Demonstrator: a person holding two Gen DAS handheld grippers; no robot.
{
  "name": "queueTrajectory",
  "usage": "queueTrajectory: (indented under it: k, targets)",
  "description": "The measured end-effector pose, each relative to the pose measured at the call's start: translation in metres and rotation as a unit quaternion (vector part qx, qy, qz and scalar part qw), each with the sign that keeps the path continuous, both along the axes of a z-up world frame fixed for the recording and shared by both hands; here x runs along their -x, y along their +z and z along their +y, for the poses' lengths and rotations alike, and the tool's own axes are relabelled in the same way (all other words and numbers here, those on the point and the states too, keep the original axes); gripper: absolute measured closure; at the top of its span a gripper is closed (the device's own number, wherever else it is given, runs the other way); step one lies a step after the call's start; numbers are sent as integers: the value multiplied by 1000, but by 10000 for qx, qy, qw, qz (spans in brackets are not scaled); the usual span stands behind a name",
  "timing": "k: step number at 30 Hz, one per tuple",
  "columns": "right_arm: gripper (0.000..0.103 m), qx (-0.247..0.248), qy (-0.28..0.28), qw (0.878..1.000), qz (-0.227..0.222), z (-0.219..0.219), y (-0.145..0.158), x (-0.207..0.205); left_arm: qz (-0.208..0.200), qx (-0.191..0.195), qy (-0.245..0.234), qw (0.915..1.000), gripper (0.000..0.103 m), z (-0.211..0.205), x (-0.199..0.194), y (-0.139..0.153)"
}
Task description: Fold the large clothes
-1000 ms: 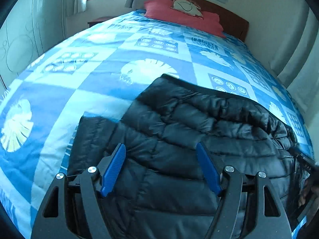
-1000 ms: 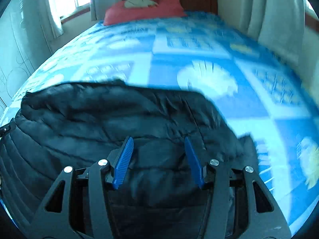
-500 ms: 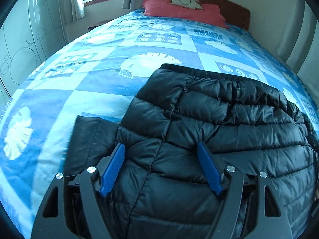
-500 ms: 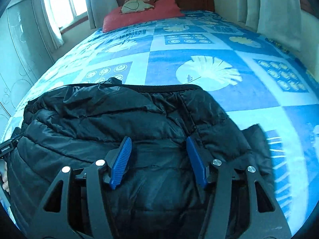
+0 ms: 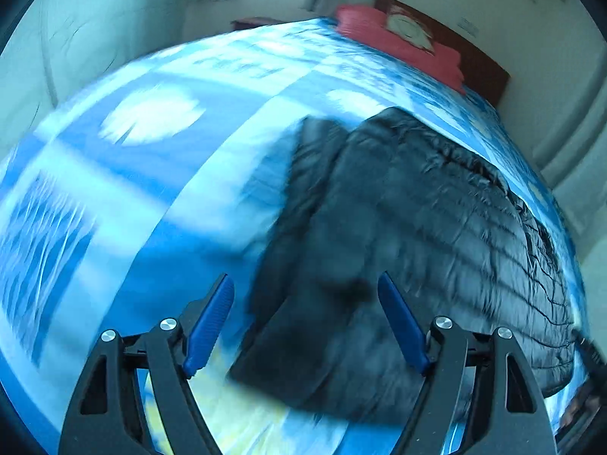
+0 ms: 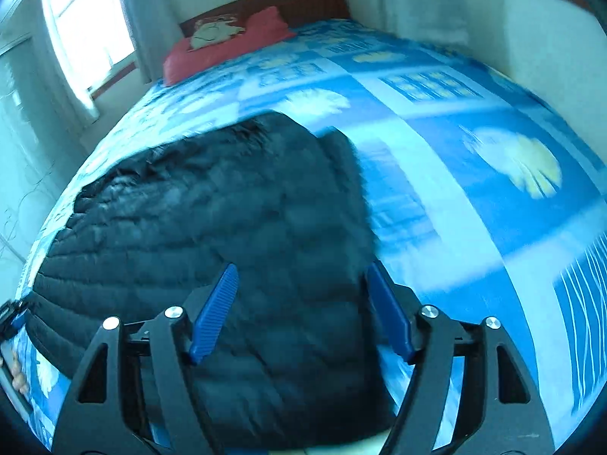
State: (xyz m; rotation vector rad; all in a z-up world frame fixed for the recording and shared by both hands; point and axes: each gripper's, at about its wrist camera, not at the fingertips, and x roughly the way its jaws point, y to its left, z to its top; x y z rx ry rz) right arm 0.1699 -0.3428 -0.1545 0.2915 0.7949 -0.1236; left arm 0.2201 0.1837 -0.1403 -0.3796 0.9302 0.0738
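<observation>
We are looking along both tools at a black quilted jacket (image 5: 436,235) that is lying folded on a blue patterned bedspread (image 5: 144,174), near the foot of the bed. The left gripper (image 5: 305,318) is hanging above the jacket's left edge with its blue pads (image 5: 210,322) spread wide; its jaws have just been opening, and nothing is pinched between them (a sleeve end is showing in the gap, but beneath the pads, not pressed by them). The right gripper (image 6: 301,309) is hanging over the jacket's right edge (image 6: 227,227), and its jaws have likewise just been opening; its pads (image 6: 214,311) are standing well apart and are gripping nothing. We are seeing a narrow flap of the jacket projecting past the main fold on each side. Red pillows (image 6: 227,45) are resting against a dark wooden headboard (image 6: 303,0) at the far end. A person's fingers (image 6: 17,373) are showing at the left border of the right view. Both views are blurred.
</observation>
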Motion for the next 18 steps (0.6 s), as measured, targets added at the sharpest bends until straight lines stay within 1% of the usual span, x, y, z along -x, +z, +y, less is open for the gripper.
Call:
queueTrajectory:
  k: [2, 4, 5, 6, 8, 9, 10, 11, 12, 13, 14, 15, 17, 18]
  targets:
    - [31, -203, -124, 9996, 126, -7, -14, 14, 151, 528, 221, 9982, 22, 12, 14, -15]
    - [31, -348, -260, 9988, 228, -11, -25, 22, 214, 1012, 361, 9940, 21, 18, 19, -25]
    - [31, -482, -279, 9982, 243, -13, -29, 24, 200, 1153, 402, 9923, 21, 19, 20, -28]
    - [31, -731, -297, 9966, 245, -15, -34, 27, 165, 1288, 455, 9905, 20, 19, 19, -28]
    - [31, -1041, -257, 9939, 255, -11, -41, 28, 72, 1547, 411, 9871, 20, 17, 14, -28]
    - [32, -1005, -260, 9943, 244, -9, -41, 27, 37, 1678, 408, 9850, 20, 14, 11, -29]
    - [39, -888, -270, 9955, 210, -4, -42, 27, 49, 1629, 519, 9853, 22, 12, 9, -29]
    - [48, -800, -272, 9962, 197, -1, -42, 27, 55, 1577, 592, 9857, 32, 10, 8, -29]
    - [53, -772, -289, 9965, 149, 2, -41, 28, 52, 1545, 605, 9861, 39, 6, 5, -29]
    - [63, -812, -266, 9963, 108, 3, -40, 29, 54, 1561, 582, 9860, 49, 4, 5, -29]
    - [71, -833, -253, 9962, 83, 4, -39, 30, 39, 1568, 581, 9859, 56, 3, 6, -29]
    - [74, -856, -233, 9961, 32, 5, -37, 31, -7, 1535, 577, 9865, 63, 1, 8, -26]
    - [82, -873, -183, 9960, -52, 8, -31, 35, -80, 1382, 505, 9891, 69, -4, 11, -19]
    - [83, -870, -169, 9960, -74, 8, -28, 36, -131, 1276, 450, 9907, 72, -7, 13, -14]
